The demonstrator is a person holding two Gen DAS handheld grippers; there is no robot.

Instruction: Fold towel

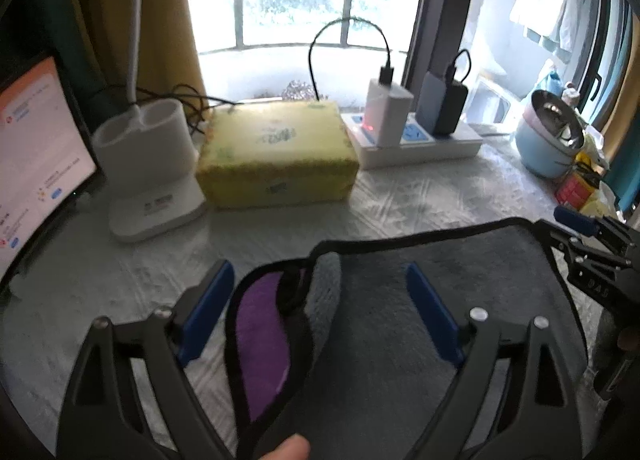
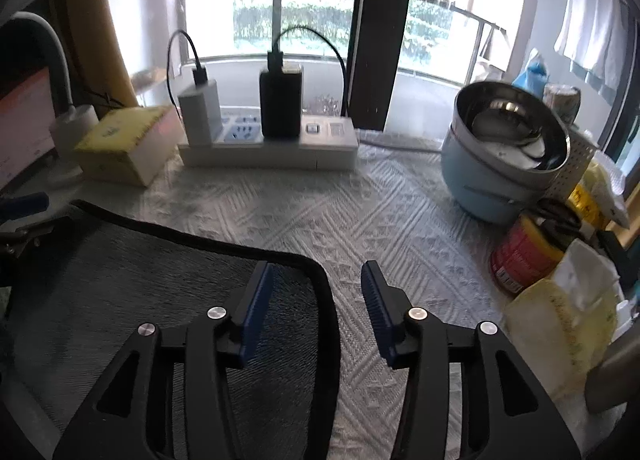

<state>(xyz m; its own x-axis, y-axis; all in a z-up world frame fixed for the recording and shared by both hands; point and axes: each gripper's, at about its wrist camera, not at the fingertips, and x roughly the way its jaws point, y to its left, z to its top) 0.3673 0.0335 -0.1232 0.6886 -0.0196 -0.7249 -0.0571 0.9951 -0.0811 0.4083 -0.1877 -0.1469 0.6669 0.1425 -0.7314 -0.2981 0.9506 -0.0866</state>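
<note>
A dark grey towel (image 1: 460, 284) with a black hem lies on the white textured table cover. Its left corner is turned up and shows a purple underside (image 1: 260, 344). My left gripper (image 1: 320, 284) is open, its blue pads on either side of that turned-up corner, just above the towel. My right gripper (image 2: 318, 276) is open over the towel's far right corner (image 2: 312, 264); its left pad is above the towel (image 2: 140, 284), its right pad above bare table cover. The right gripper also shows at the right edge of the left wrist view (image 1: 576, 220).
A yellow tissue pack (image 1: 276, 156), a white lamp base (image 1: 148, 168), a power strip (image 2: 268, 148) with chargers, and a lit tablet (image 1: 36, 156) line the back. A blue pot with steel bowl (image 2: 504, 148), a red can (image 2: 524, 256) and bags crowd the right.
</note>
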